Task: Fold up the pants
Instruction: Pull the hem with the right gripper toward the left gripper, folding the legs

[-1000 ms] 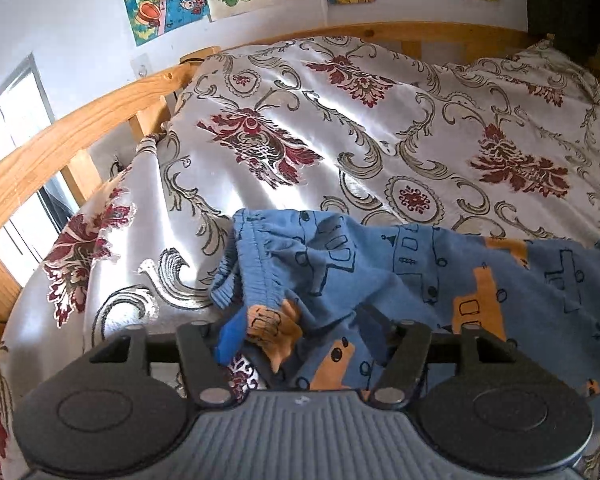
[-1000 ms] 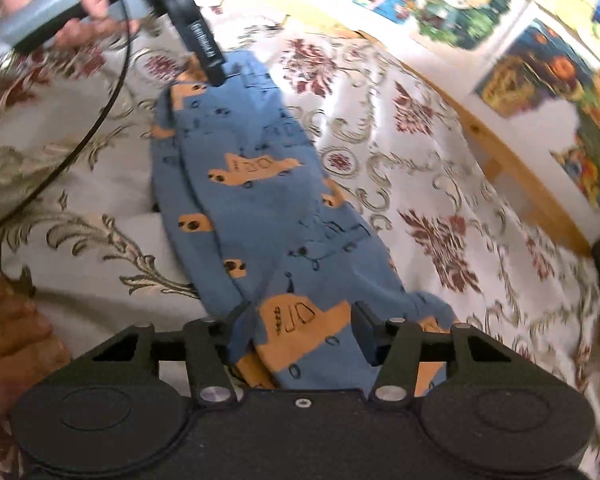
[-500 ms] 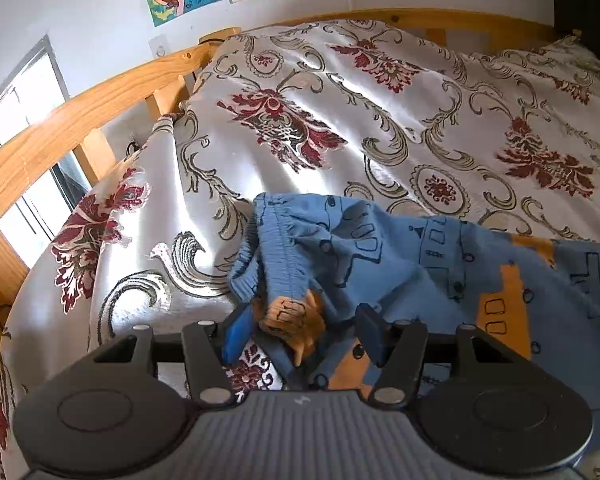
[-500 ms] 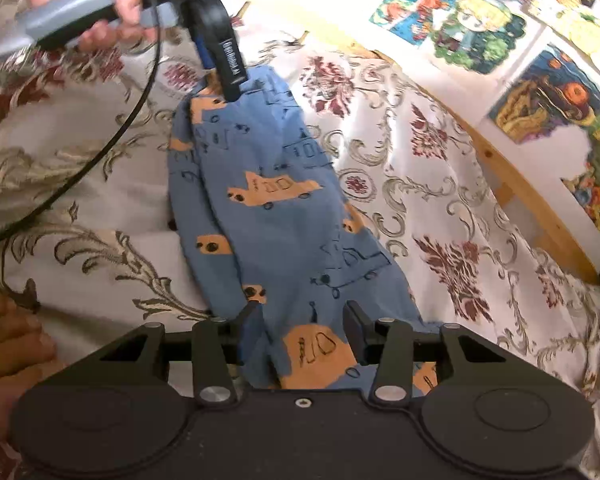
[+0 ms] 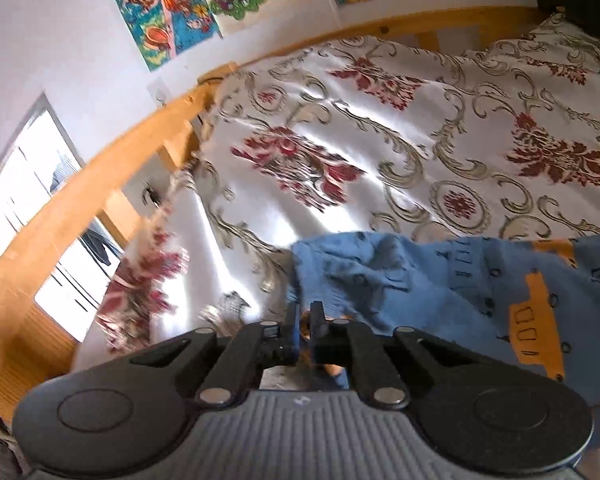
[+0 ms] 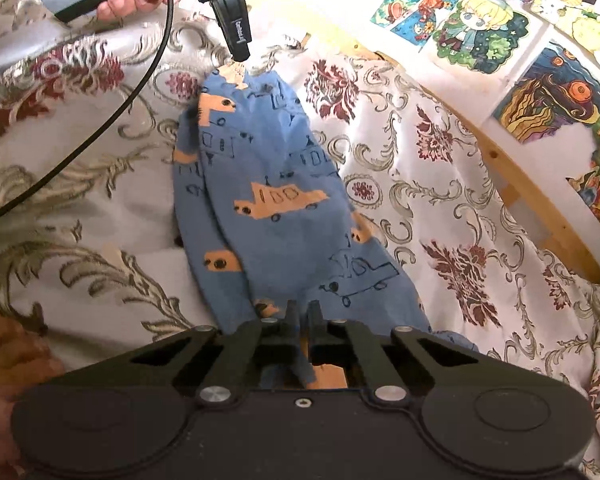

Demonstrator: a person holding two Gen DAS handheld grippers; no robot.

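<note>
Right wrist view: my right gripper (image 6: 303, 312) pinches one end of the pants (image 6: 276, 208); my left gripper (image 5: 305, 314), fingers nearly together, clamps the opposite end on the bedspread (image 5: 380, 152).

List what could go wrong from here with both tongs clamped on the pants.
1. The left tongs pinch only a thin edge of the blue pants; it may slip out when lifted.
2. The black cable trails over the bedspread beside the pants and could snag or drag on the fabric.
</note>
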